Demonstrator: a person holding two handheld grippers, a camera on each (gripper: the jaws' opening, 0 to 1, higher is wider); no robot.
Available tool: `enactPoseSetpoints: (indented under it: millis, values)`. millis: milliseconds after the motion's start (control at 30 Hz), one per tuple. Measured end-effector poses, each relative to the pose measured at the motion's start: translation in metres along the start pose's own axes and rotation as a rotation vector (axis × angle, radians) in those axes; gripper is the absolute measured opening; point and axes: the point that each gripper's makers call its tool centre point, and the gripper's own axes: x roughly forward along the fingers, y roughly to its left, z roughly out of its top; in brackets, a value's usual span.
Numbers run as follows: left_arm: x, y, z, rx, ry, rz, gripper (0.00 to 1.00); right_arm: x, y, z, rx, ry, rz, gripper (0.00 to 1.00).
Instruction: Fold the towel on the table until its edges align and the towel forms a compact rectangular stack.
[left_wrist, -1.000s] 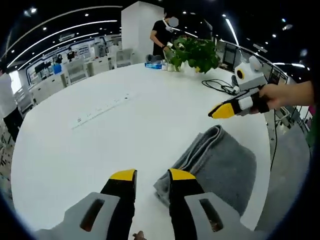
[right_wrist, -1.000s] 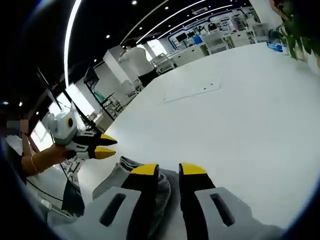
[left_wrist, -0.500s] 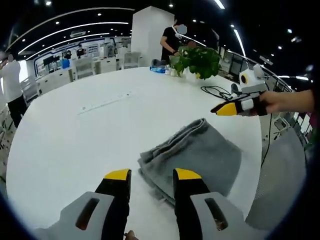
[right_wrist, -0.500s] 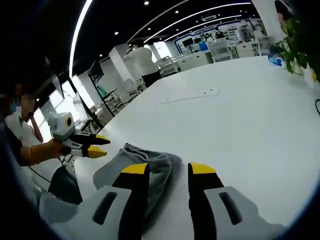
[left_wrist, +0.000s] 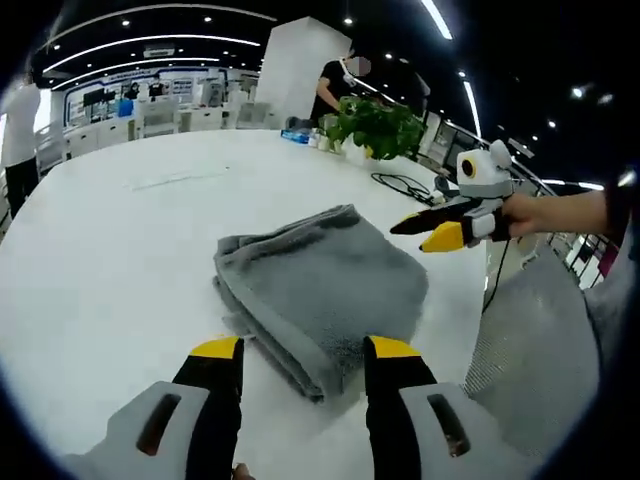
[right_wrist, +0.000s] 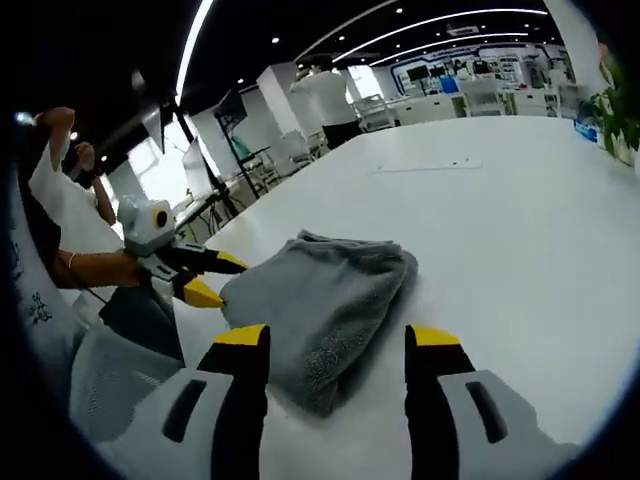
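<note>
A folded grey terry towel (left_wrist: 318, 290) lies in a layered, roughly rectangular stack on the round white table (left_wrist: 110, 260), near the edge closest to me, its folded edges stacked along one side. My left gripper (left_wrist: 305, 352), black with yellow-tipped jaws, hangs just short of the towel's near corner with its jaws spread wide and nothing between them. My right gripper (right_wrist: 338, 335) hangs over the opposite side of the same towel (right_wrist: 320, 300), jaws likewise parted and empty. In the left gripper view my right gripper (left_wrist: 432, 231) is seen off the towel's far side, held in my hand (left_wrist: 545, 212); in the right gripper view my left gripper (right_wrist: 205, 277) sits just beside the towel's edge. A leafy green potted plant (left_wrist: 375, 125) stands across the table, with a black cable (left_wrist: 405, 186) coiled near it
</note>
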Motion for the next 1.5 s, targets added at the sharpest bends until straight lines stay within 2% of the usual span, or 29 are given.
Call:
enactPoseSetpoints:
  millis: [267,333,400,433,600,900,1133,1500]
  values:
    - [0.009,-0.017,-0.020,0.050,0.071,-0.035,0.48,0.007,0.022,-0.033,-0.093,0.096,0.035,0.55]
    - [0.013,-0.018,-0.023,0.054,0.081,-0.036,0.46,0.009,0.019,-0.040,-0.130,0.128,0.009,0.54]
    - [0.016,-0.019,-0.025,0.054,0.089,-0.037,0.43,0.010,0.012,-0.044,-0.217,0.158,-0.035,0.52]
    - [0.018,-0.019,-0.026,0.054,0.093,-0.037,0.41,0.011,0.014,-0.044,-0.218,0.160,-0.031,0.51]
    - [0.023,-0.016,-0.027,0.063,0.108,-0.033,0.37,0.014,0.015,-0.041,-0.225,0.152,-0.023,0.44]
    - [0.030,-0.006,-0.021,0.061,0.109,-0.042,0.34,0.021,0.011,-0.033,-0.240,0.161,-0.018,0.43]
    - [0.042,0.002,-0.011,0.061,0.107,-0.039,0.34,0.027,-0.004,-0.023,-0.226,0.151,-0.034,0.42]
    - [0.066,0.023,0.011,0.076,0.112,-0.014,0.32,0.042,-0.039,-0.004,-0.165,0.116,-0.107,0.40]
